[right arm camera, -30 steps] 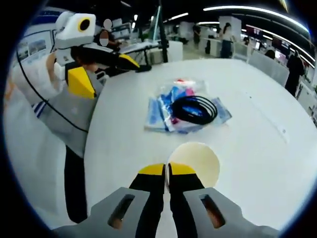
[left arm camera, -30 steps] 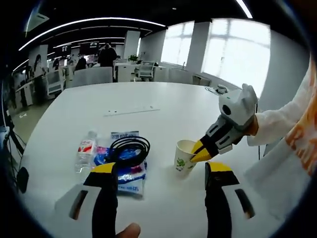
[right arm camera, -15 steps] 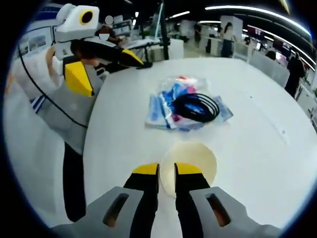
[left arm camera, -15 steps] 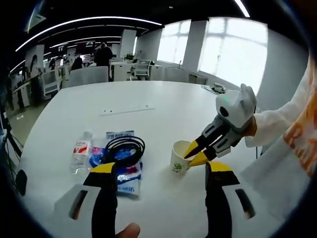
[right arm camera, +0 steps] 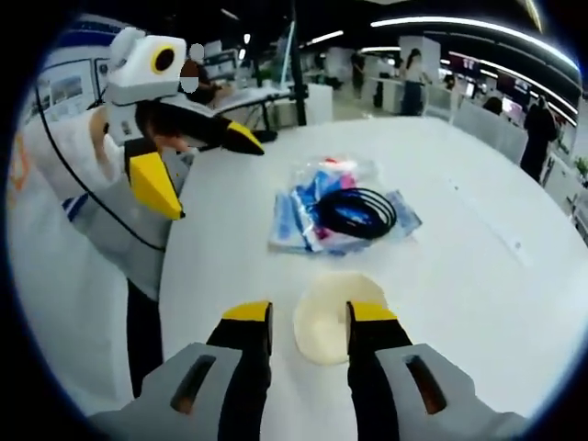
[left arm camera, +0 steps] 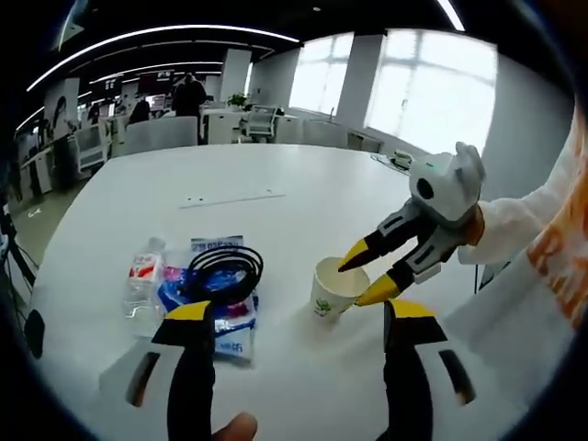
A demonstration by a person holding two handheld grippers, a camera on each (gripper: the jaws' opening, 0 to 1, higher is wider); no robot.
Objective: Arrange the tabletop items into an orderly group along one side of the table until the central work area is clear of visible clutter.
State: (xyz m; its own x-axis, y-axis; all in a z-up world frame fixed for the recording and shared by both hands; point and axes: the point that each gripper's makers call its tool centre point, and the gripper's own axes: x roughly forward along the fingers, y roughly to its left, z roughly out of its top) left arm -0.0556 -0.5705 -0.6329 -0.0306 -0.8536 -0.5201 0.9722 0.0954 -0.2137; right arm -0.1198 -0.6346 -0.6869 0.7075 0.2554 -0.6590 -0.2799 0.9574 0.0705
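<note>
A white paper cup (left arm camera: 329, 287) with a green print stands upright on the white table (left arm camera: 303, 184). My right gripper (left arm camera: 358, 283) comes in from the right, open, one yellow tip over the cup's rim and the other beside its wall. From the right gripper view the cup (right arm camera: 322, 323) lies between and just beyond my open right gripper (right arm camera: 310, 312). Left of the cup, a coiled black cable (left arm camera: 220, 269) rests on blue packets (left arm camera: 220, 317), with a clear water bottle (left arm camera: 140, 283) beside them. My left gripper (left arm camera: 299, 310) is open and holds nothing, near the front edge; it also appears raised at left (right arm camera: 209, 175).
A thin pale strip (left arm camera: 230, 197) lies farther back on the table. The cable (right arm camera: 356, 211) and packets (right arm camera: 299, 220) sit mid-table. A person's white and orange sleeve (left arm camera: 542, 239) is at the right. Office desks, chairs and people stand beyond the table.
My right gripper was shut on the cup's rim and has opened, letting the cup go. The cup stays upright on the table. My left gripper stays open.
</note>
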